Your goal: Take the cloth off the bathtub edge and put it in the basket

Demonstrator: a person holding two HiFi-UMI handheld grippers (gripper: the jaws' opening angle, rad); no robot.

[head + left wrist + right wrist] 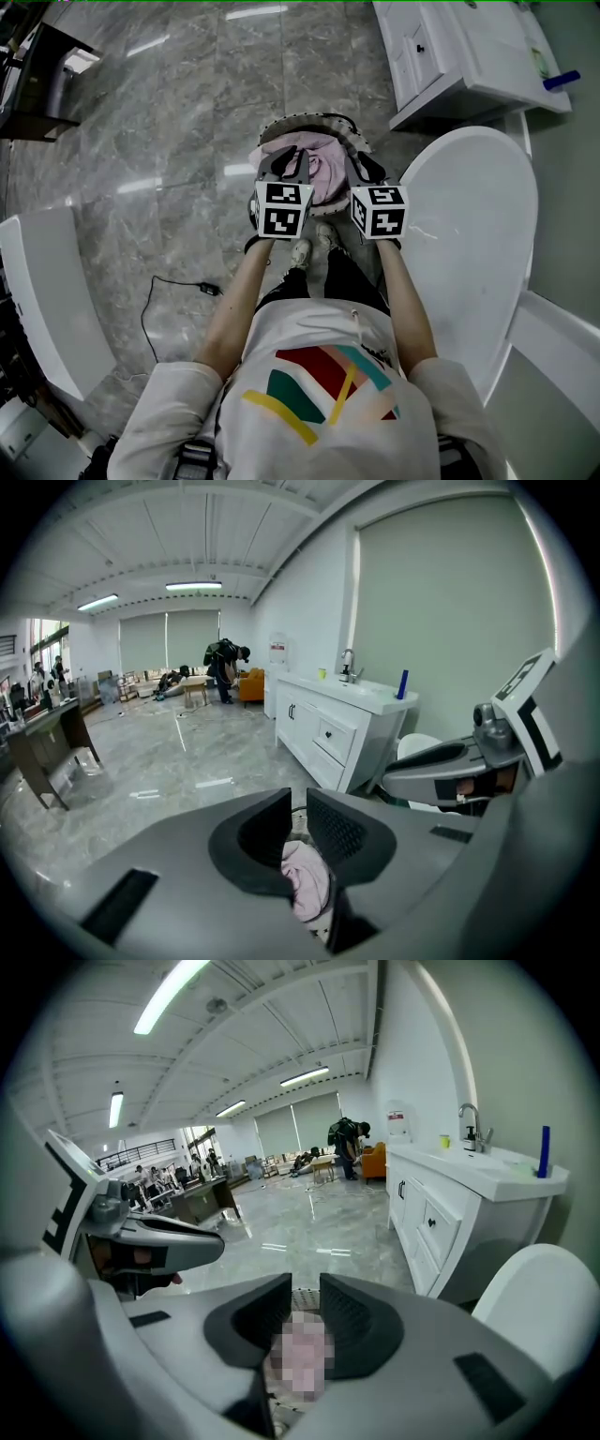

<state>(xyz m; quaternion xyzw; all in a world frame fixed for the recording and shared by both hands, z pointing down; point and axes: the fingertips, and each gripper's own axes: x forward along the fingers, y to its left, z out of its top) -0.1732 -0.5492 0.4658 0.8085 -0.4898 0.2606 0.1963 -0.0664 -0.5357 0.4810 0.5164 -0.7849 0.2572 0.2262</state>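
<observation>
A pink cloth (325, 171) lies bunched inside the round patterned basket (309, 120) on the floor in front of my feet. My left gripper (286, 166) hovers over the basket's left half, and my right gripper (363, 171) over its right rim, side by side. In the left gripper view the left gripper (298, 822) has only a narrow slit between its jaws, and the cloth (305, 878) shows below them, not pinched. The right gripper (305, 1309) also stands nearly closed, with nothing gripped. The white bathtub (478, 234) sits to my right; its visible edge is bare.
A white vanity cabinet (441, 56) stands at the back right with a blue item (561, 81) on top. A black cable (178, 281) trails over the grey marble floor. A white fixture (37, 291) is at the left, a dark desk (37, 75) at the far left.
</observation>
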